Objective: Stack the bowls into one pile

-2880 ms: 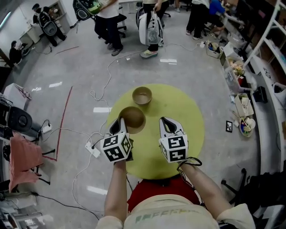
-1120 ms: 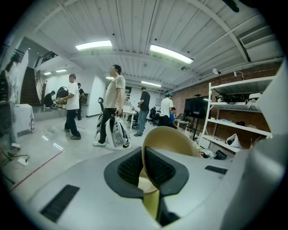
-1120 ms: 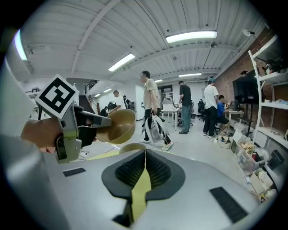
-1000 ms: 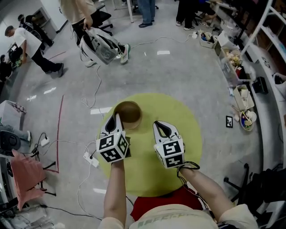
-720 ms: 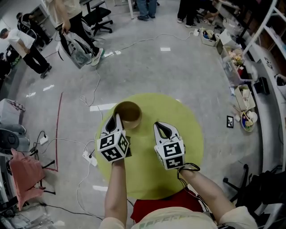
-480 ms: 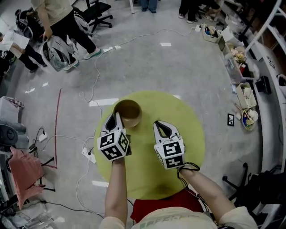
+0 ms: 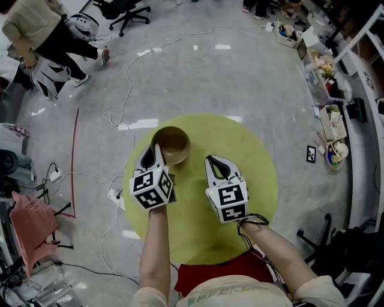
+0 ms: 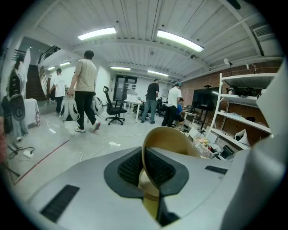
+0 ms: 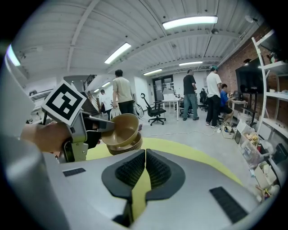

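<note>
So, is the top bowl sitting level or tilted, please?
Tilted: the top bowl, rim pinched by the left gripper, leans over the pile.

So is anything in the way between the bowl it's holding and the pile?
Nothing visible is. The left gripper holds the bowl by its rim, tilted, directly over the pile. The right gripper is shut, empty, off to the side.

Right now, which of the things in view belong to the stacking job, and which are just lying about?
Job:
- top bowl, rim pinched in the left gripper
- bowl pile beneath it
- yellow table
- right gripper, shut, empty

Lying about:
- floor cables
- power strip
- office chair
- clutter along the right wall
</note>
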Tool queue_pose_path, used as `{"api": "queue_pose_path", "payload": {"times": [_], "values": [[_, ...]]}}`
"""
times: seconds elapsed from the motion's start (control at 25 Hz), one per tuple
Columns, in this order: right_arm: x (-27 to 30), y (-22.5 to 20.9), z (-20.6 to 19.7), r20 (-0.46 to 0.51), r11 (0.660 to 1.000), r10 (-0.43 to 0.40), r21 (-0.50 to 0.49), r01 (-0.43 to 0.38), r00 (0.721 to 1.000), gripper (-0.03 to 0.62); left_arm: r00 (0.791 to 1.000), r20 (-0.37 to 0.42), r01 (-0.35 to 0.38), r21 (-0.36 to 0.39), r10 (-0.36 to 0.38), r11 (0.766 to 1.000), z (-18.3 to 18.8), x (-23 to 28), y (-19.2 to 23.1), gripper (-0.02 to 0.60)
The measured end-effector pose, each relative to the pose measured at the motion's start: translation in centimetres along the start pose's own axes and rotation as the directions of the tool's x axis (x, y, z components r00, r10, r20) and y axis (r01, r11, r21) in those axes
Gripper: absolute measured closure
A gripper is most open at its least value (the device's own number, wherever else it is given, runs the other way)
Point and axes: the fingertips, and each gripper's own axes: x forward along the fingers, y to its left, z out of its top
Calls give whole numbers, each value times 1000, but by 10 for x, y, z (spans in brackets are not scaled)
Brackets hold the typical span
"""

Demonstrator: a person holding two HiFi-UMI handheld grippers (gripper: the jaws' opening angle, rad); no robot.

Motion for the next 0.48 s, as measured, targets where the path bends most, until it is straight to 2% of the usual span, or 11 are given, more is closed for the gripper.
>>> {"api": "queue_pose_path", "payload": {"times": [0.48], "values": [[19, -8, -10, -29, 1000, 7, 4, -7, 1000, 557, 999, -39, -30, 14, 31, 999, -14, 18, 4, 549]]}}
